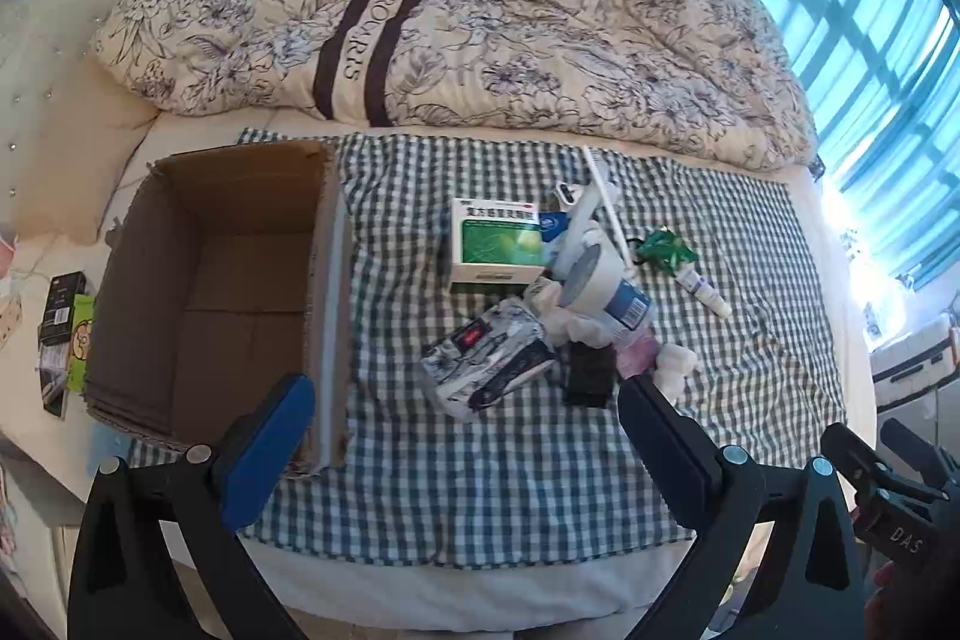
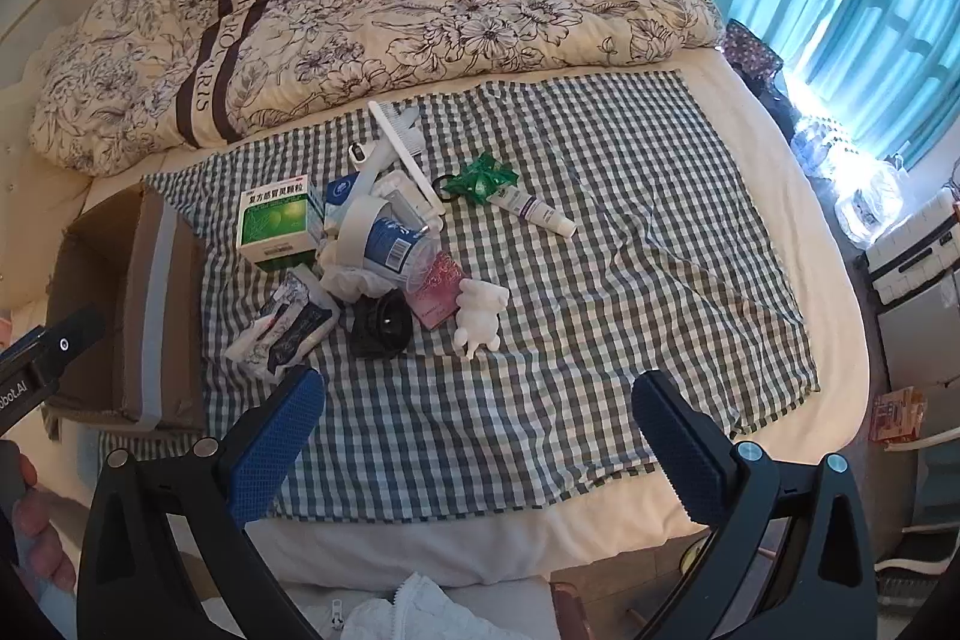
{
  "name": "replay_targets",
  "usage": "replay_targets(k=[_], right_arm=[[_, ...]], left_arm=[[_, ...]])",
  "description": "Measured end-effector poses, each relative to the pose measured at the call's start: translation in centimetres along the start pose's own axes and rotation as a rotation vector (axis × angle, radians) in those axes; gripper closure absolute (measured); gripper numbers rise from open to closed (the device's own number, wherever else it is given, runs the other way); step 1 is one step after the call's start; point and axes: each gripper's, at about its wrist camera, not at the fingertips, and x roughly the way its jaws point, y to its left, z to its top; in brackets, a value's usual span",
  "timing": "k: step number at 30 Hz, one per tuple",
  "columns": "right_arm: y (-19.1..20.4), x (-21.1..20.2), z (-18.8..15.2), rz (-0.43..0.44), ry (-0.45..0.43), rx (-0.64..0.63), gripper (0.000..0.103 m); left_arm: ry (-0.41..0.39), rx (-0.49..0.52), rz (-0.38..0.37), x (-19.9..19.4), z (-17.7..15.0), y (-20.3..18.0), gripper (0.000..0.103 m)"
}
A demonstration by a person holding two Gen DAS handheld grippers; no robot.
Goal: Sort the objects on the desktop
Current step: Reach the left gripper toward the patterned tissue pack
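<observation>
1. The left tongs (image 1: 465, 415) hang over the near edge of the bed (image 1: 420, 589), tilted steeply down, jaws spread as wide as they go with nothing between them.
2. The right tongs (image 2: 480, 415) hover over the same near edge, further toward the window side, equally wide open and empty. A hand (image 2: 36, 538) grips a handle at the lower left of the right wrist view, where lettering ending "obot.AI" can be read; "DAS" shows on the other tool body at the lower right of the left wrist view.
3. A green-and-white checked cloth (image 2: 600, 280) covers the near half of the bed and carries the things to be sorted.
4. An open cardboard box (image 1: 240, 280) sits at the cloth's left edge, its inside bare.
5. The pile lies mid-cloth, just right of the box: a patterned tissue pack (image 1: 486, 361), a black round object (image 2: 381, 325), a white toy figure (image 2: 480, 319) and a pink packet (image 2: 435, 292) nearest.
6. Behind these, a blue-labelled tub (image 2: 399, 244) with a barcode lies tipped on its side, touching a green-and-white medicine box (image 2: 276, 223) printed with Chinese characters.
7. Further back lie a small tube (image 2: 534, 211), a green wrapper (image 2: 480, 181) and a white comb (image 2: 402, 148).
8. A floral duvet (image 1: 450, 16) is heaped along the far side, its dark stripes framing letters partly legible as "PARIS".
</observation>
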Motion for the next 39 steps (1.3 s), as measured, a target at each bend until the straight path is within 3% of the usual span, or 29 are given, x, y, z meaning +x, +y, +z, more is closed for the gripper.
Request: replay_targets(k=[8, 13, 18, 20, 26, 28, 29, 39], right_arm=[[-1.9, -0.1, -0.2, 0.036, -0.001, -0.001, 0.001], [-3.5, 1.5, 0.4, 0.069, 0.03, -0.019, 0.001], [-4.8, 3.5, 0.7, 0.106, 0.061, -0.025, 0.002], [-5.2, 4.4, 0.9, 0.117, 0.07, -0.028, 0.004], [-5.4, 6.9, 1.1, 0.137, 0.13, -0.024, 0.024], [-5.1, 8.0, 1.3, 0.14, 0.15, -0.022, 0.025], [-4.9, 8.5, 1.3, 0.133, 0.153, 0.066, 0.025], [-3.6, 15.6, 2.0, 0.114, 0.268, 0.124, 0.025]], left_arm=[[0.015, -0.026, 0.035, 1.4, -1.3, -2.9, 0.0], [0.002, -0.064, 0.062, 2.1, -1.5, -4.3, 0.0], [-0.022, -0.041, 0.101, 3.2, -1.7, -5.5, 0.0], [-0.026, -0.031, 0.101, 4.0, -1.7, -5.6, 0.0], [-0.012, -0.004, 0.114, 6.3, -2.0, -5.9, 0.0], [-0.005, -0.02, 0.122, 7.3, -2.0, -5.6, 0.0], [0.004, -0.019, 0.126, 8.0, -2.0, -5.4, 0.0], [0.087, 0.04, 0.183, 16.2, -2.4, -3.4, 0.0]])
